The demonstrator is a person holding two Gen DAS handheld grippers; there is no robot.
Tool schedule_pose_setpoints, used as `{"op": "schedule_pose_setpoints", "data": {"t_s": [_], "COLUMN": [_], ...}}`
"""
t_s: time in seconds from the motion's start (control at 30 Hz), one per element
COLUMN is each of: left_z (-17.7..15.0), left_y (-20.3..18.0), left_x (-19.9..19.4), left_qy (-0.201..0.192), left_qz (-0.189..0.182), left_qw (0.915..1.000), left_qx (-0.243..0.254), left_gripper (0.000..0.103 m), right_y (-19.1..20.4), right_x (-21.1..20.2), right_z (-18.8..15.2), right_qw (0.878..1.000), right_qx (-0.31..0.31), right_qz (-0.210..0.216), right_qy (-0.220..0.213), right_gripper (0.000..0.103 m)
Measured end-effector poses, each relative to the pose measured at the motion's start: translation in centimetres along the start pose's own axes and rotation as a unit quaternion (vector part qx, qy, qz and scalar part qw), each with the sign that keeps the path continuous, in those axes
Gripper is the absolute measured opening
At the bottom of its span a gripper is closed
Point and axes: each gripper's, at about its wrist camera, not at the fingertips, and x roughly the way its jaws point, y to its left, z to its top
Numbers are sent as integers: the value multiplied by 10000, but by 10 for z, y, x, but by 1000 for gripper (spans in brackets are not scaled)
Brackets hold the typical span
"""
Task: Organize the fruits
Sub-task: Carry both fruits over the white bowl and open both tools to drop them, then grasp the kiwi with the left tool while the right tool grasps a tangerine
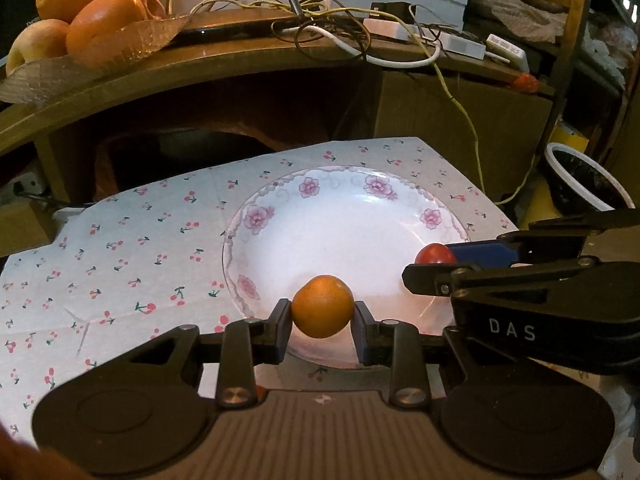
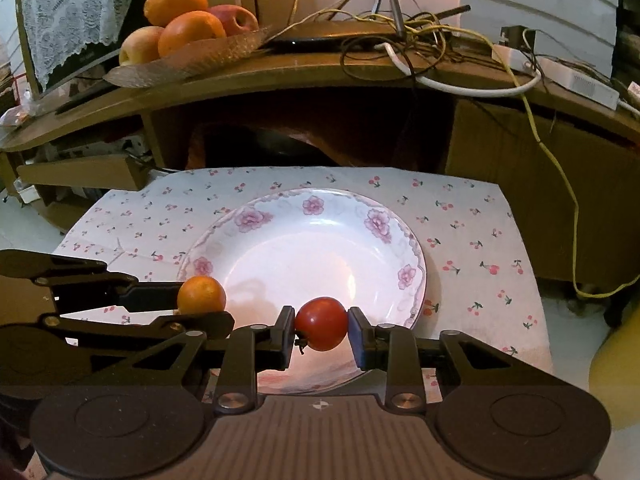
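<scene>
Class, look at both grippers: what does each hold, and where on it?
Left gripper pinches a small orange across its sides; right gripper pinches a red tomato likewise.

A cherry-print cloth (image 2: pixel 472 232) spreads under and ahead of the jaws. Beyond it stands a wooden counter (image 2: pixel 320 80) carrying tangled cables (image 2: pixel 404 36) and a white adapter (image 2: pixel 576 80). Right of the jaws, a dark white-rimmed pot (image 1: pixel 584 184).

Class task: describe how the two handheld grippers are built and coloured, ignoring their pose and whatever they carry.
Both the left gripper and the right gripper are matte black linkage frames with silver pivot screws, blue-padded jaws, round black discs either side and a ribbed grey base. White "DAS" lettering marks the right one's side. No cables or sleeves show.
</scene>
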Motion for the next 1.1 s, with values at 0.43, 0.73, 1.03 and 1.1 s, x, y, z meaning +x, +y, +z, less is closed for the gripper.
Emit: {"op": "schedule_pose_setpoints", "data": {"t_s": [0.43, 0.73, 1.03, 1.1], "left_z": [4, 2, -9, -14], "left_y": [4, 10, 11, 13], "left_x": [-11, -30, -47, -52], "left_qy": [-98, -147, -81, -34], "left_qz": [11, -8, -130, -152], "left_qw": [9999, 9999, 9998, 9998], "left_qx": [24, -5, 118, 140], "left_gripper": [44, 48, 50, 50], "right_y": [-4, -6, -1, 2], "right_x": [-4, -18, -29, -32], "right_z": [3, 1, -5, -7], "right_qw": [9999, 9998, 9997, 9996], "right_qx": [98, 125, 83, 61], "right_qz": [32, 78, 218, 275], "right_qy": [-59, -144, -108, -78], "right_gripper": [35, 41, 43, 43]}}
